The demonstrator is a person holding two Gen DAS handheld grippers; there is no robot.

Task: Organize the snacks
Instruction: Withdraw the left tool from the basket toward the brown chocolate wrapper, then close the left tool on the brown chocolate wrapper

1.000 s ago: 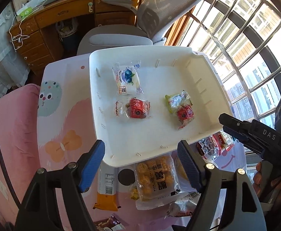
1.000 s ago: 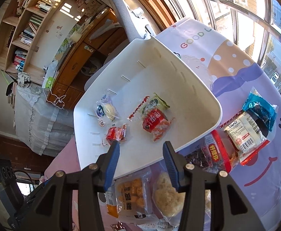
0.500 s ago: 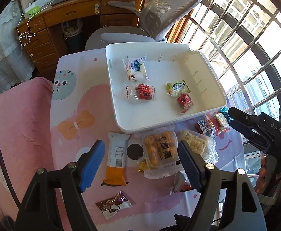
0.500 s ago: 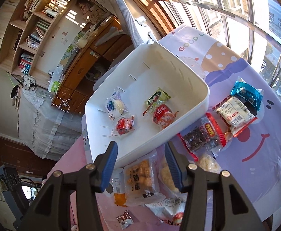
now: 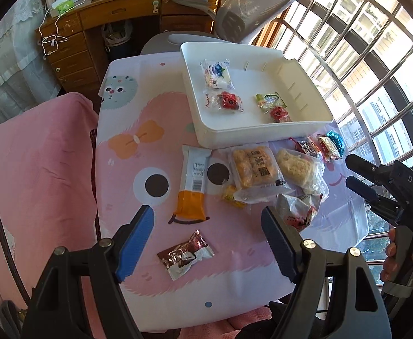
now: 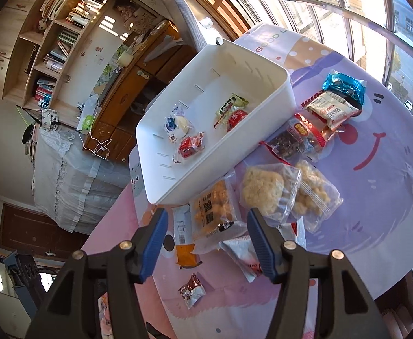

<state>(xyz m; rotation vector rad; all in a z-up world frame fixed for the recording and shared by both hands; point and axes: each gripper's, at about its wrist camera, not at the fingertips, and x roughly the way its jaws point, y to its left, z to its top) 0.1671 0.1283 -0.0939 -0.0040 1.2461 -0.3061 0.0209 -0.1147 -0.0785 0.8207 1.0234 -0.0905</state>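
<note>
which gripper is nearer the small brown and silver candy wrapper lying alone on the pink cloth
Left. The left gripper hangs open just above the candy wrapper; the right gripper, also open and empty, sits farther off over the snack pile.

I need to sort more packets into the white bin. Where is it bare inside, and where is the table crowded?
The white bin is bare along its window-side wall and its near wall. Its four packets sit left and centre. The table is crowded just in front of the bin; bare cloth lies left of the orange-ended bar.

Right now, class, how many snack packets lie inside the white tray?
4, none seemingly hidden. In the white tray: blueberry packet at the far left, red packet just nearer; green packet to their right, red packet overlapping it.
</note>
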